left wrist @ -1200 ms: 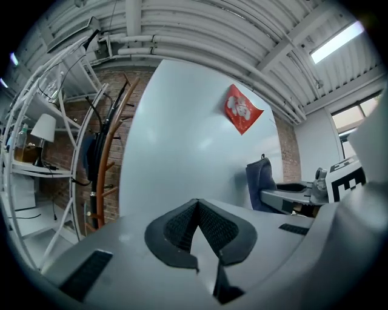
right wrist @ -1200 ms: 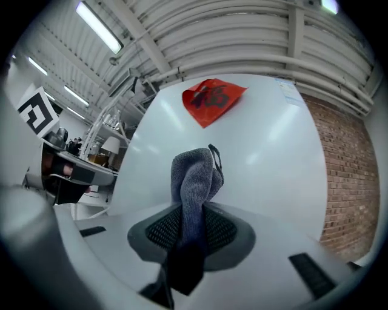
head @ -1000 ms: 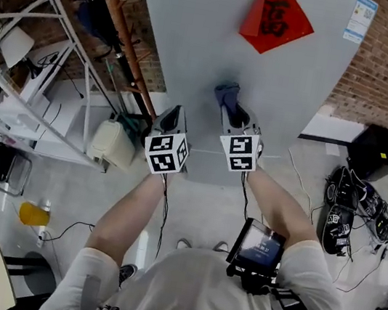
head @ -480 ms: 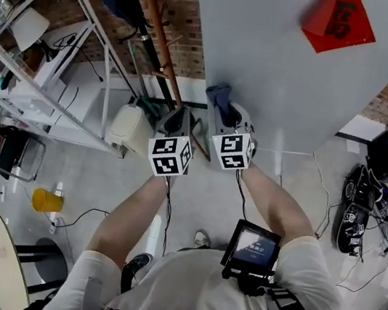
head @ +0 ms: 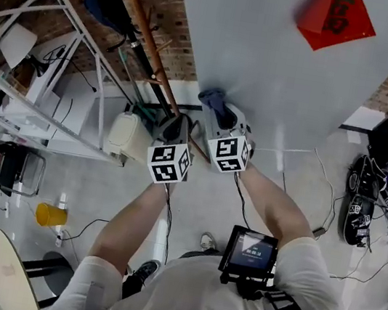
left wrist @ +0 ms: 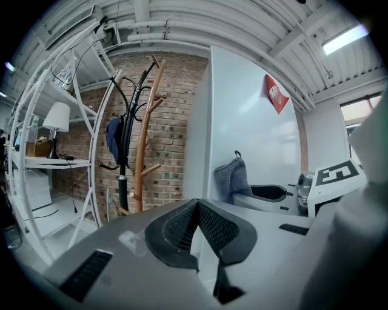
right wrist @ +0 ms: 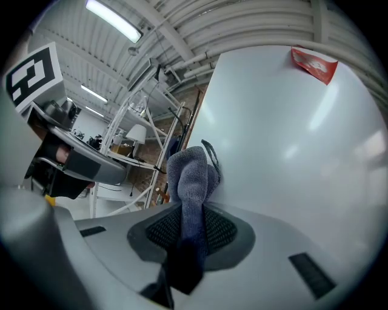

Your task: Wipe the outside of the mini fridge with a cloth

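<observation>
The mini fridge (head: 270,53) is a pale grey box with a red diamond sticker (head: 336,18) on its front. My right gripper (head: 215,114) is shut on a blue-grey cloth (right wrist: 193,181) and presses the wad against the fridge's front near its left edge (right wrist: 285,145). The cloth (head: 213,104) shows as a dark lump on the panel in the head view. My left gripper (head: 173,126) hangs just left of the right one, off the fridge's corner, jaws shut with nothing between them (left wrist: 195,225). The cloth (left wrist: 233,178) and the fridge (left wrist: 242,139) also show in the left gripper view.
A wooden coat stand (head: 139,20) leans beside the fridge's left side, next to a white metal shelf frame (head: 61,69). A white canister (head: 127,136) sits on the floor by the left gripper. Shoes and cables (head: 366,205) lie at the right. A yellow cup (head: 50,215) stands at the left.
Both grippers have stayed close together while the cloth slid left across the fridge's front, from under the red sticker toward the panel's left edge. The head view swung with them.
</observation>
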`<state>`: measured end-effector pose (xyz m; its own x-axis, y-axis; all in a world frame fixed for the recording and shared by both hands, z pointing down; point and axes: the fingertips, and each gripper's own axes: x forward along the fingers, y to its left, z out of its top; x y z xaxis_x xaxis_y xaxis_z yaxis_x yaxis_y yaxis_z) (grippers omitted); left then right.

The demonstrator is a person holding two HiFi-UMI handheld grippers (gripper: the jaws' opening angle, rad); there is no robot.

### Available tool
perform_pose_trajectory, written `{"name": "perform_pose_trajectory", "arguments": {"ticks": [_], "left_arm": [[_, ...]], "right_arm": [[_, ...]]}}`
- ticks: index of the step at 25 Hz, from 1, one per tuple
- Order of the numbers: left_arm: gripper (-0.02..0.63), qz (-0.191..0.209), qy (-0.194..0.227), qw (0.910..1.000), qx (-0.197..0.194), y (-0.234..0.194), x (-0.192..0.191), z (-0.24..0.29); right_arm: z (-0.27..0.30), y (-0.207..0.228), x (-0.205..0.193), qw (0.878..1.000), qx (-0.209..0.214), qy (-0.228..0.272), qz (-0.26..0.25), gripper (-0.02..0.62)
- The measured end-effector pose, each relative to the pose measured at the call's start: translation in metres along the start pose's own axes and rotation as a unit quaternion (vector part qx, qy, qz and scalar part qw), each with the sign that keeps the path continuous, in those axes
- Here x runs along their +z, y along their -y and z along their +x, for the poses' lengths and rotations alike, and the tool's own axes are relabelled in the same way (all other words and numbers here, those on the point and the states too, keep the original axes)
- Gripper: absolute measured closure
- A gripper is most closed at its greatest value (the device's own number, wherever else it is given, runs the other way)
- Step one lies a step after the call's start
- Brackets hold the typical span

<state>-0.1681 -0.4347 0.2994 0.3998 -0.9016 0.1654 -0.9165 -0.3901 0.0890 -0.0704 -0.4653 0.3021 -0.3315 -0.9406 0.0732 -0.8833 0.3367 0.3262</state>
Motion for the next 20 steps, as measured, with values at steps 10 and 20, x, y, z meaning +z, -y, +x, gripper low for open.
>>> {"name": "perform_pose_trajectory", "arguments": {"ticks": [10, 20], "left_arm": [[0.603, -0.003, -0.011, 0.9994, -0.032, 0.068, -0.008, 0.036], [0.603, 0.0, -0.019, 0.9979, -0.063, 0.145, -0.011, 0.065]], "right_arm": [[-0.037, 0.062, -0.021, 1.0, -0.017, 0.003, -0.01, 0.508], [-0.081, 0.136, -0.047, 0.999, -0.048, -0.005, -0.004, 0.508]]}}
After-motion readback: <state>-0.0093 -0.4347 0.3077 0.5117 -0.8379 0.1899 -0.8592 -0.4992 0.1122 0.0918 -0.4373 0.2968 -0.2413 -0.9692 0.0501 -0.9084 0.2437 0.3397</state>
